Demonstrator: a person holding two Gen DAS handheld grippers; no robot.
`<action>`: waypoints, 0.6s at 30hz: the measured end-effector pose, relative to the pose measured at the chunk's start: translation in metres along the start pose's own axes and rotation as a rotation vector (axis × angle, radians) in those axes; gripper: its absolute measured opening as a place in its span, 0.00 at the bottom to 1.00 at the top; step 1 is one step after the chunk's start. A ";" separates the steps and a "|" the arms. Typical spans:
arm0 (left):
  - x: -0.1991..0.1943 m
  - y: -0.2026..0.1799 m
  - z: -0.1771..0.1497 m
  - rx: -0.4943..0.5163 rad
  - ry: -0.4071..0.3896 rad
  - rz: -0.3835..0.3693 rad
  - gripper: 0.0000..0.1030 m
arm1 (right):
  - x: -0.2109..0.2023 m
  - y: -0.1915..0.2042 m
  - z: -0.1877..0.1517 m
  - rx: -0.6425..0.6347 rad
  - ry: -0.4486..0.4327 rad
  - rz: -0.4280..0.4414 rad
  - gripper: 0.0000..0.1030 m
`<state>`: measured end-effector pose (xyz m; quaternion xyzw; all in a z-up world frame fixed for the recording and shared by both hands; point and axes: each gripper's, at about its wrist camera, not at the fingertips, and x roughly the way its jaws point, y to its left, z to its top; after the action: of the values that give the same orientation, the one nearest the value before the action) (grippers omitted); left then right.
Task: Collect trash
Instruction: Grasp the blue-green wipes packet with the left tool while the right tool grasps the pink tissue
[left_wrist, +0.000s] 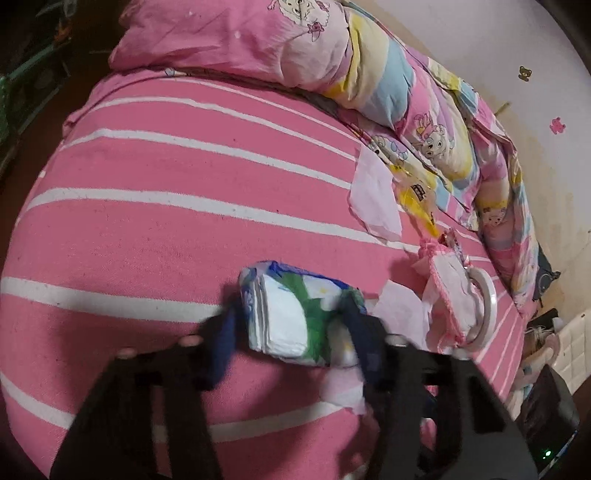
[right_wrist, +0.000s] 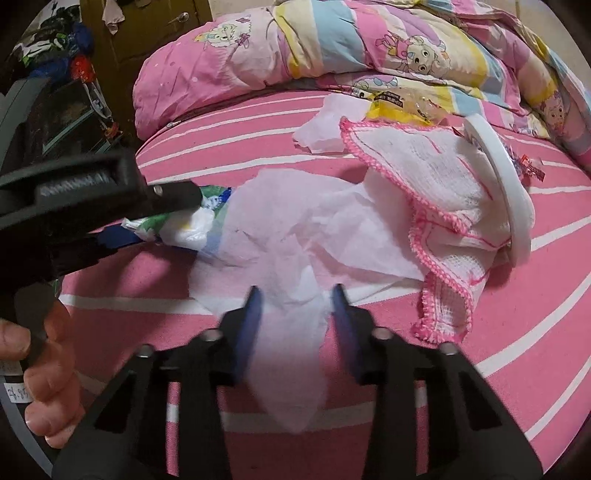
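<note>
Two pickups at once on the pink striped bed (left_wrist: 147, 229). Left gripper (left_wrist: 291, 325) straddling the tissue pack (left_wrist: 295, 317) across its short width, blue pads against both sides, so pinching it; probably taken this way because the soft pack squashes easily. Right gripper (right_wrist: 297, 317) half-closed around the near tail of the loose white tissue (right_wrist: 295, 240), sheet bunched between the pads; contact looks likely but cannot tell for sure. Tissue spread mid-bed, right of the pack, partly under the pink-edged cloth (right_wrist: 443, 206), so the free near edge is the sensible grab. White ring (right_wrist: 513, 206) propped on the cloth, far right. Yellow wrapper (right_wrist: 402, 103) and second tissue (right_wrist: 325, 125) further off beside the quilt (right_wrist: 369, 44), not yet collected.
</note>
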<state>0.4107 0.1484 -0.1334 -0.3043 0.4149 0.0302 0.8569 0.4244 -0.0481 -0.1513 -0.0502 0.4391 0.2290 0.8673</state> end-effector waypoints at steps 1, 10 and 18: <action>0.000 0.002 0.000 -0.009 0.003 -0.011 0.37 | 0.000 0.001 0.000 -0.005 -0.001 0.000 0.20; -0.010 0.004 -0.002 -0.021 -0.004 -0.079 0.14 | -0.012 0.000 0.002 0.013 -0.032 0.015 0.02; -0.042 -0.002 -0.010 0.004 -0.052 -0.092 0.13 | -0.045 0.005 0.004 0.017 -0.097 0.074 0.02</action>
<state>0.3769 0.1491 -0.1066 -0.3204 0.3781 -0.0024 0.8686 0.4025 -0.0582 -0.1128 -0.0155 0.4000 0.2596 0.8789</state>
